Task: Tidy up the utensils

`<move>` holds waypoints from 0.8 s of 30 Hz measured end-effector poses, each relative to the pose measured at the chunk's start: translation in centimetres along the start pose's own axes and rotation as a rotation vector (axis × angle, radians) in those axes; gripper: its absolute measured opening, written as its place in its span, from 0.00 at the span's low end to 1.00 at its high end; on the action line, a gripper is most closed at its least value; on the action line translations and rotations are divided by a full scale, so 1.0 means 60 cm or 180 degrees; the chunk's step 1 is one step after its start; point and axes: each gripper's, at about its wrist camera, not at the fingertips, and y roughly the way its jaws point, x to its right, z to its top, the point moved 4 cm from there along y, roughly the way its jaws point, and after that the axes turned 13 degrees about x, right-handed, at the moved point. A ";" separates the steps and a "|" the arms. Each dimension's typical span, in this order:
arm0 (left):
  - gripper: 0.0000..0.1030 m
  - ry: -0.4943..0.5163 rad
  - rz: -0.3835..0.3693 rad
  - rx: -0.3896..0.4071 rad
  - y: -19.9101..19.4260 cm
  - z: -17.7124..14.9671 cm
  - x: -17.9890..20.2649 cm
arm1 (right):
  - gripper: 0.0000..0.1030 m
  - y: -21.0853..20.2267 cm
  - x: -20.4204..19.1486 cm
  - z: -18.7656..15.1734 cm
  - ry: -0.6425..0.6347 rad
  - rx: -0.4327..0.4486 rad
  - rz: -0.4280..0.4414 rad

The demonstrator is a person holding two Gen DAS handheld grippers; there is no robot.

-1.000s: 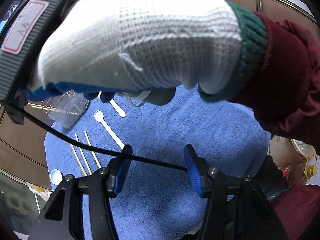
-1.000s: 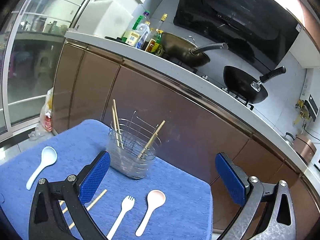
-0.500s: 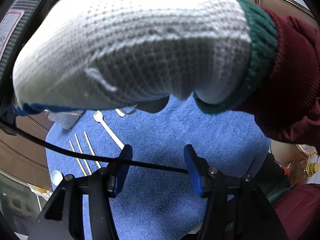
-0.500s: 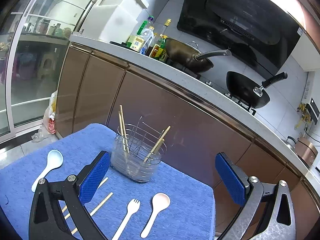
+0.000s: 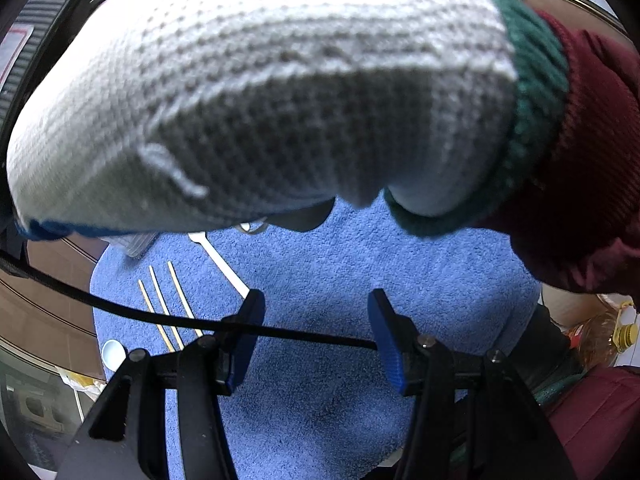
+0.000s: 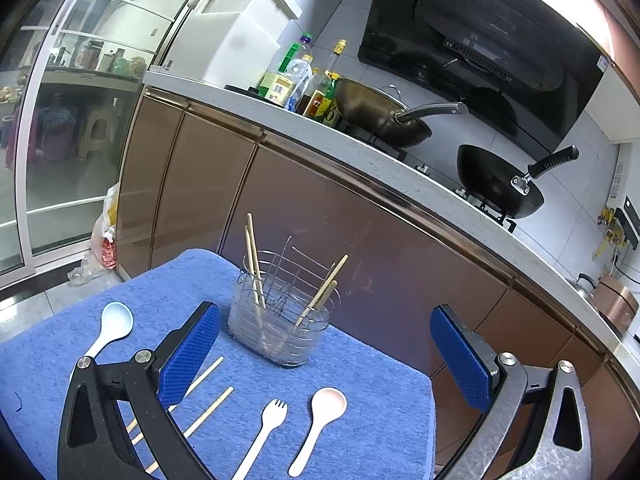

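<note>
Right gripper (image 6: 324, 348) nearer holder (image 6: 282, 320), seemingly.

Even indoor light, strong fisheye bending at the edges, and a close, blurred gloved hand (image 5: 260, 96) shadowed underneath.

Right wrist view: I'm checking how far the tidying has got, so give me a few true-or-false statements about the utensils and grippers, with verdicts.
1. The wire holder already has chopsticks standing in it. True.
2. The white fork lies between loose chopsticks and the pink spoon on the blue cloth. True.
3. The right gripper is shut on the fork. False: it is open and holds nothing.
4. The pale blue spoon stands in the holder. False: it lies on the cloth, left of it.
5. The left gripper is open and empty. True.
</note>
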 end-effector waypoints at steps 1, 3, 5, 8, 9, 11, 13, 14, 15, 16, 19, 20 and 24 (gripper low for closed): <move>0.50 0.0000 0.0001 0.0000 0.000 0.000 0.000 | 1.00 0.000 0.000 0.000 0.0001 -0.0002 0.0000; 0.50 0.0001 0.0002 0.0000 0.000 0.000 0.001 | 1.00 0.000 0.000 0.000 0.0001 -0.0002 0.0003; 0.50 0.0000 0.0001 0.0001 0.000 0.000 0.001 | 1.00 0.000 0.000 0.001 -0.0007 0.0003 -0.0001; 0.50 -0.0003 0.0002 0.0001 0.000 -0.001 0.001 | 1.00 0.000 -0.001 0.000 -0.0007 0.0002 -0.0002; 0.50 -0.0006 -0.0001 0.0000 -0.001 -0.001 0.001 | 1.00 0.000 -0.001 0.000 -0.0008 0.0002 -0.0003; 0.50 -0.0032 -0.0011 -0.0007 0.000 -0.002 -0.001 | 1.00 0.000 -0.002 0.000 -0.0012 0.0003 -0.0002; 0.50 -0.0056 -0.0012 -0.0012 0.000 -0.004 -0.004 | 1.00 0.001 -0.001 0.000 -0.0011 0.0000 -0.0004; 0.50 -0.0061 -0.0009 -0.0014 0.000 -0.004 -0.005 | 1.00 0.001 -0.001 0.000 -0.0011 -0.0001 -0.0004; 0.50 -0.0066 -0.0008 -0.0015 0.000 -0.004 -0.006 | 1.00 0.001 -0.001 0.000 -0.0008 -0.0005 -0.0004; 0.50 -0.0071 -0.0009 -0.0017 -0.001 -0.004 -0.006 | 1.00 0.001 -0.001 0.000 -0.0007 -0.0007 -0.0004; 0.50 -0.0082 -0.0009 -0.0021 0.001 -0.007 -0.010 | 1.00 0.001 -0.001 -0.001 -0.0011 -0.0012 -0.0005; 0.50 -0.0086 -0.0007 -0.0021 0.004 -0.007 -0.011 | 1.00 0.001 -0.001 -0.001 -0.0012 -0.0017 -0.0004; 0.50 -0.0107 0.0000 -0.0026 0.004 -0.007 -0.014 | 1.00 0.004 -0.001 -0.004 -0.0019 -0.0039 -0.0012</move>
